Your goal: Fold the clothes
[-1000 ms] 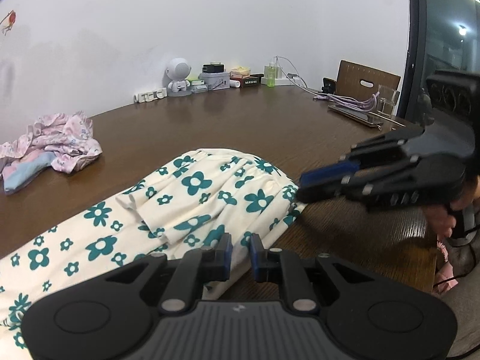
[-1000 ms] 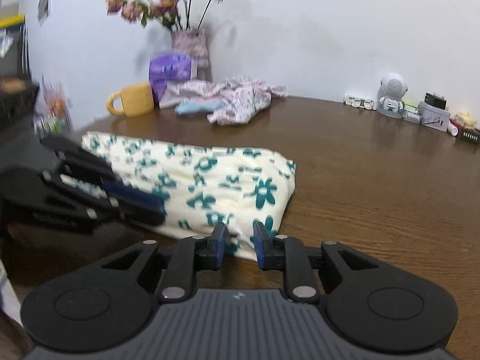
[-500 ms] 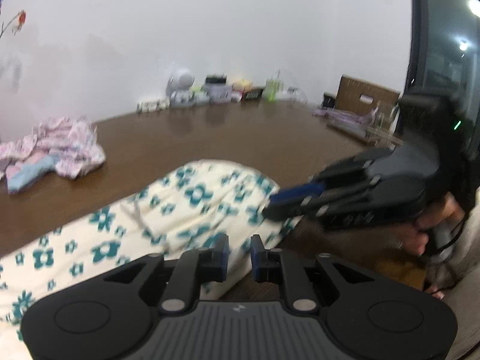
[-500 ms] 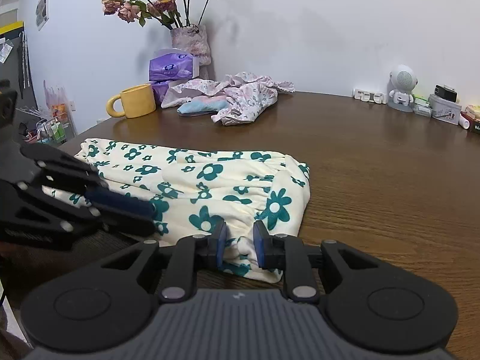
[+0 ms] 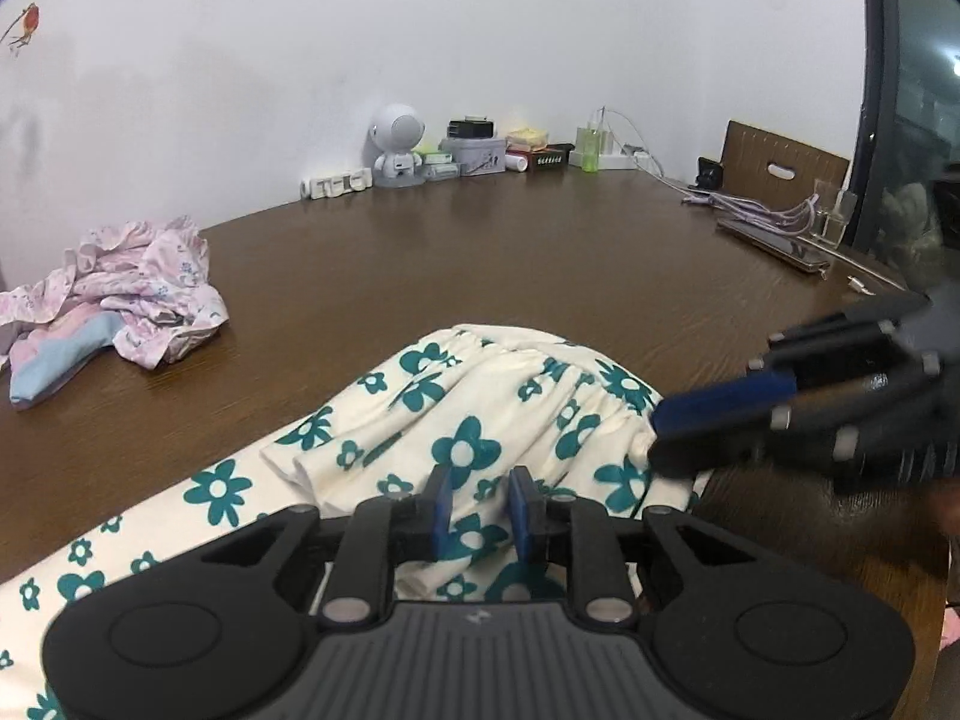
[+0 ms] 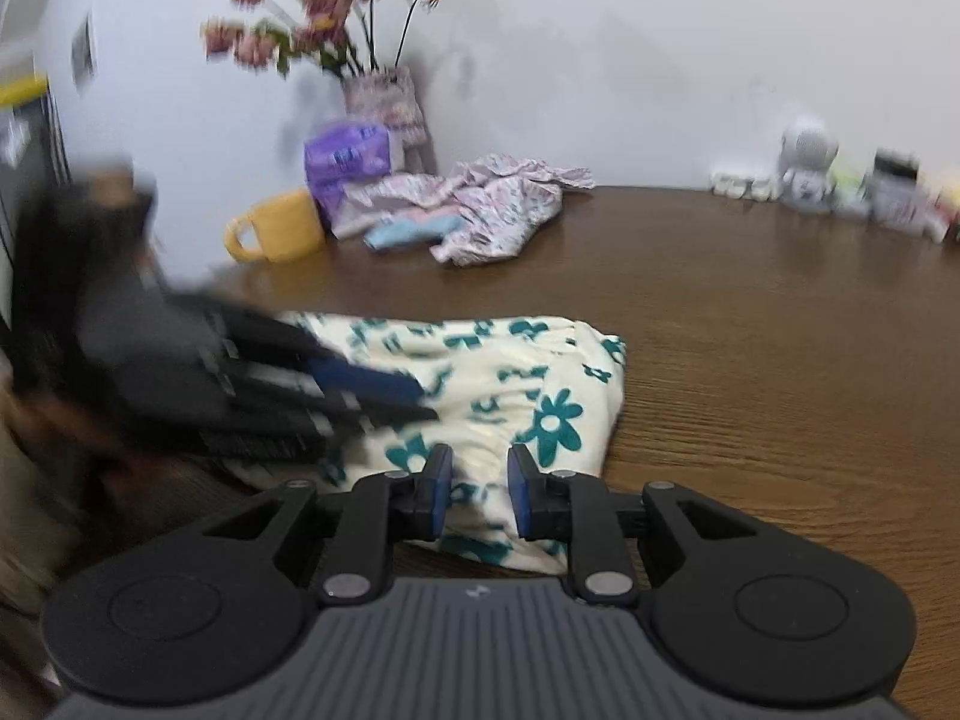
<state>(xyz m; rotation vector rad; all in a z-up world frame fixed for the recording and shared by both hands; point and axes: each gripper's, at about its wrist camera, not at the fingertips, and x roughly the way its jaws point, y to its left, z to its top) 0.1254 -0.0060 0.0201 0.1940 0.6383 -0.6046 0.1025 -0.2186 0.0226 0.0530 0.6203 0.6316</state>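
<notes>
A cream garment with teal flowers (image 5: 468, 450) lies bunched on the brown table (image 5: 480, 276). My left gripper (image 5: 480, 507) sits at the garment's near edge, fingers almost together, with fabric between the pads. In the right wrist view the garment (image 6: 540, 372) runs off to the left, and my right gripper (image 6: 479, 498) holds its near hem the same way. The right gripper (image 5: 660, 432) comes in from the right in the left wrist view, tips at the gathered waistband. The left gripper (image 6: 384, 396) shows blurred over the garment's left part.
A crumpled pile of pink and blue clothes (image 5: 132, 282) lies at the far left, next to a yellow mug (image 6: 279, 234), a purple tissue pack (image 6: 348, 156) and a flower vase (image 6: 387, 102). Small items with an astronaut figure (image 5: 396, 144) line the wall. Cables and a phone (image 5: 774, 240) lie at the right edge.
The left gripper has moved in towards the right gripper, and the garment is bunched shorter between them. The right wrist view is now motion-blurred.
</notes>
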